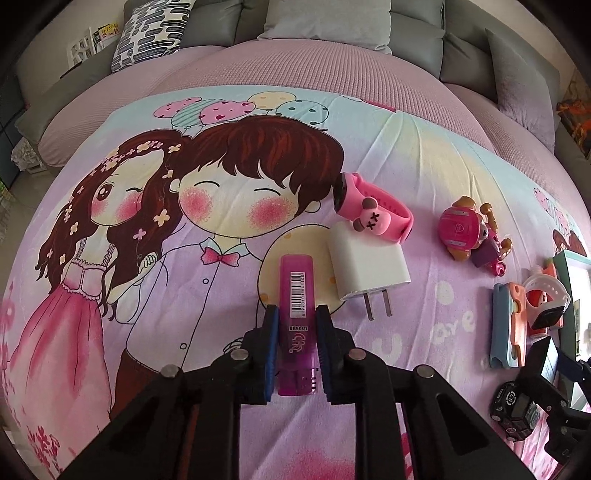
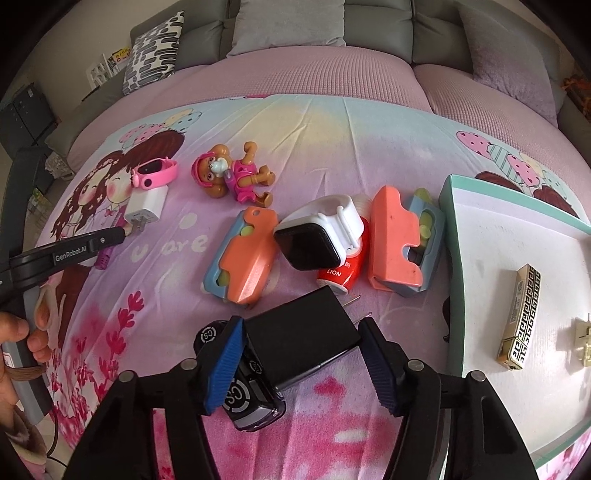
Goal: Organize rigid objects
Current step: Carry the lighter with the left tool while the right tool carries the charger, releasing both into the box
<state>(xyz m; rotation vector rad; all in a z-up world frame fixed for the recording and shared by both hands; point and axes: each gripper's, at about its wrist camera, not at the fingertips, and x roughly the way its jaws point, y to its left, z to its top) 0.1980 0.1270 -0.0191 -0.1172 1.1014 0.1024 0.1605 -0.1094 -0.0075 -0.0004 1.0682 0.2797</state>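
My left gripper (image 1: 296, 314) is shut on a purple translucent lighter (image 1: 295, 280), pads pressed to both long sides low on its body. The lighter lies on the cartoon bedsheet (image 1: 110, 221), pointing away. A white plug charger (image 1: 364, 266) lies just right of it. In the right wrist view, my right gripper (image 2: 301, 325) has its jaws around a black plug charger (image 2: 303, 343). Both pads touch the charger's edges. The charger rests partly on a black toy car (image 2: 255, 402). A hand (image 2: 22, 332) holds the left gripper's handle.
A teal-rimmed white box (image 2: 448, 236) at right holds a black-and-gold patterned lighter (image 2: 519, 314). On the sheet lie two orange-and-blue toys (image 2: 247, 254), a white smartwatch (image 2: 314, 236) over a red can (image 2: 340, 273), a pup figure (image 2: 236, 177) and a pink watch (image 2: 155, 173). Grey sofa cushions (image 2: 288, 22) line the back.
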